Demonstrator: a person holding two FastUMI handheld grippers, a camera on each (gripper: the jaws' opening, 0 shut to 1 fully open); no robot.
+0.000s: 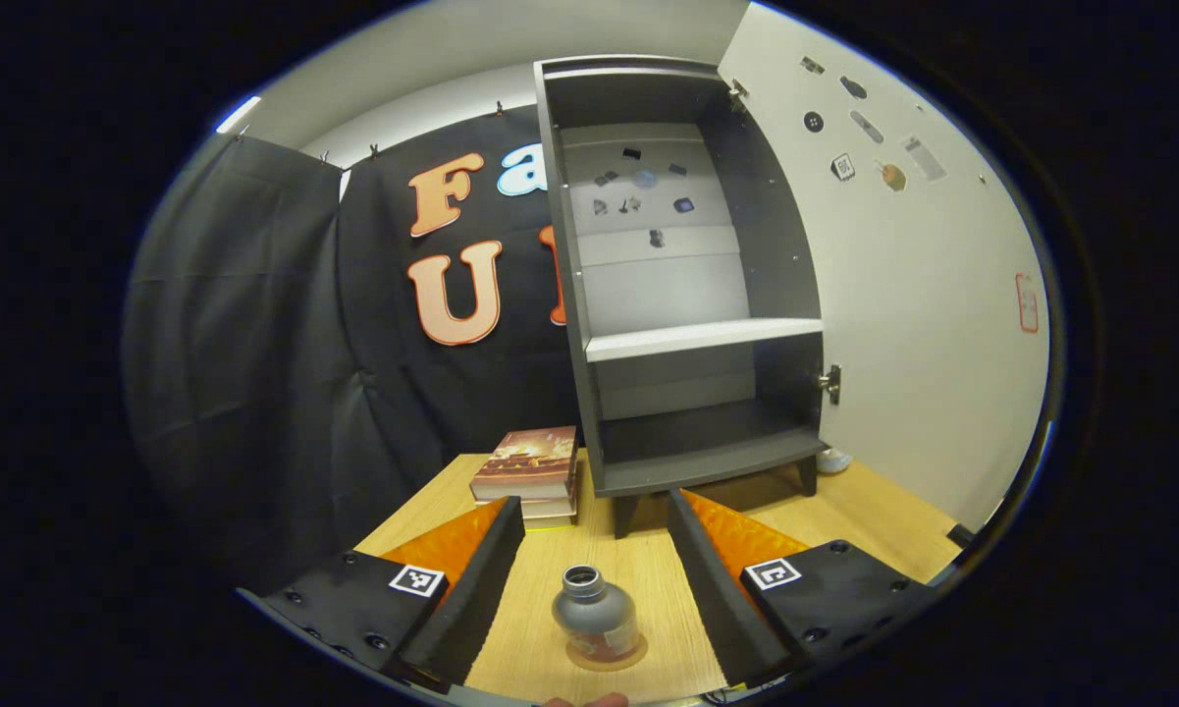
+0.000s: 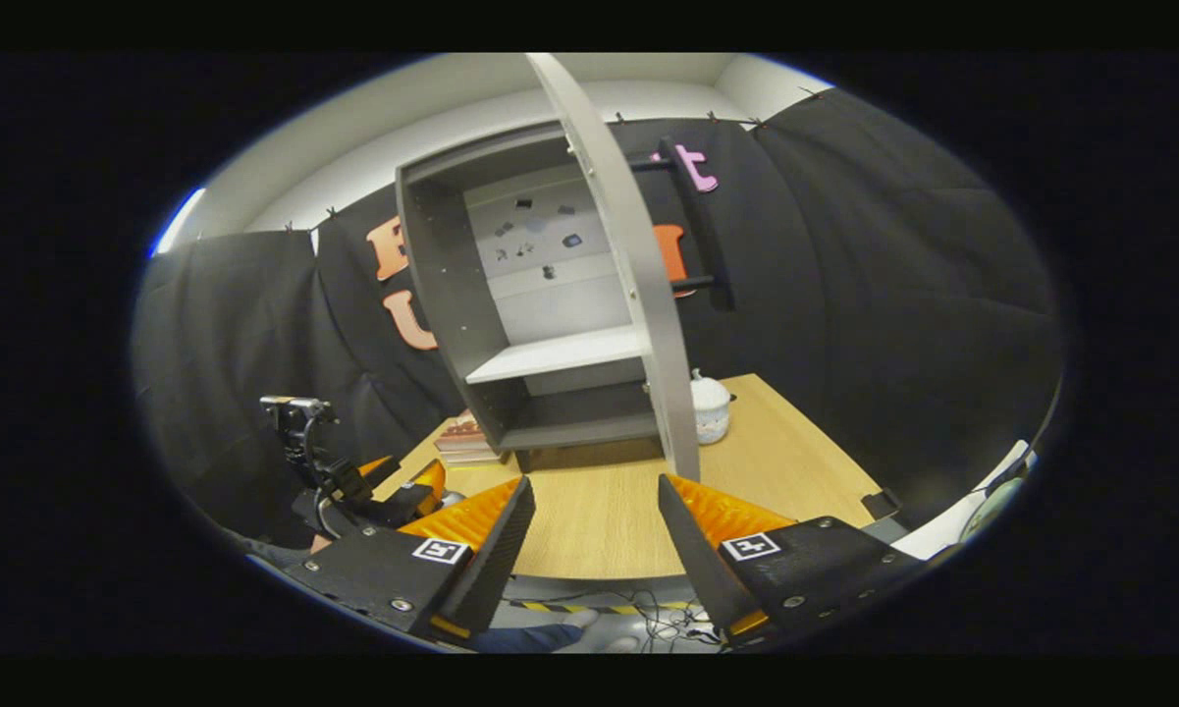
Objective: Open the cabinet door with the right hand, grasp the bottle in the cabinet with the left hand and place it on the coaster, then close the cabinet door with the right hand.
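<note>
A small grey bottle (image 1: 596, 614) stands upright on a round brown coaster (image 1: 609, 655) on the wooden table, near the front edge. My left gripper (image 1: 594, 499) is open; its fingers flank the bottle on both sides without touching it. The grey cabinet (image 1: 687, 295) stands beyond it with empty shelves and its door (image 1: 923, 275) swung wide to the right. In the right gripper view the cabinet (image 2: 540, 324) has its door (image 2: 638, 295) edge-on, with a dark bar handle (image 2: 695, 226). My right gripper (image 2: 594, 481) is open and empty, a short way in front of the door's edge.
A stack of books (image 1: 530, 471) lies left of the cabinet's feet, and a white lidded pot (image 2: 709, 407) stands behind the open door. The left gripper (image 2: 393, 501) and the hand holding it show low on the left in the right gripper view. Cables lie under the table edge (image 2: 599, 574).
</note>
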